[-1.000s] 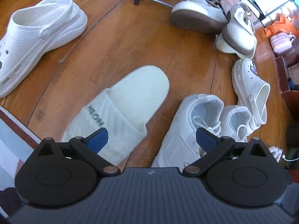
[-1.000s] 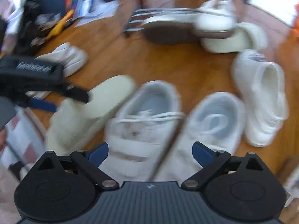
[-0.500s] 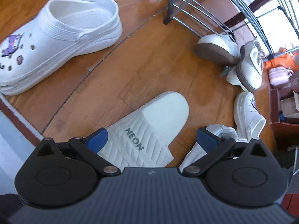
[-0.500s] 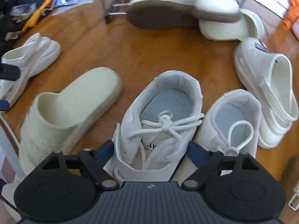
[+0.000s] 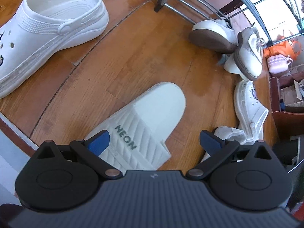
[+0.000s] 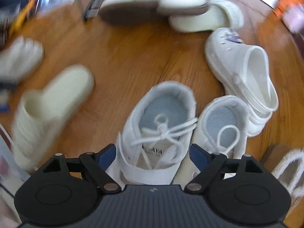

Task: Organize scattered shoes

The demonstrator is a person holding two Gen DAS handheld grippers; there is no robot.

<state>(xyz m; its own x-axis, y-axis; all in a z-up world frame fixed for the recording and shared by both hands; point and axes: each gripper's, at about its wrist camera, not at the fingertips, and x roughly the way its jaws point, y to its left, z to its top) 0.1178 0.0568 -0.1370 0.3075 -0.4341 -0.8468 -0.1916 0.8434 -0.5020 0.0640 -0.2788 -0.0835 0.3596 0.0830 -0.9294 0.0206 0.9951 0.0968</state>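
A cream slide sandal marked NEON lies on the wood floor under my left gripper, which is open and straddles its strap without touching it. In the right wrist view a white laced sneaker sits between the jaws of my right gripper. Those jaws are opening, and the blue pads flank the sneaker's sides. Its partner sneaker stands just to the right. The same slide shows blurred at the left.
A large white clog lies at top left, a smaller clog beside the sneakers. Two brown-soled shoes and another slide pile up by the metal shoe rack. Boxes stand at right.
My left gripper has shifted toward the slide and the big clog. My right gripper has come in over the laced sneaker, which now sits between its jaws; that view is now blurred.
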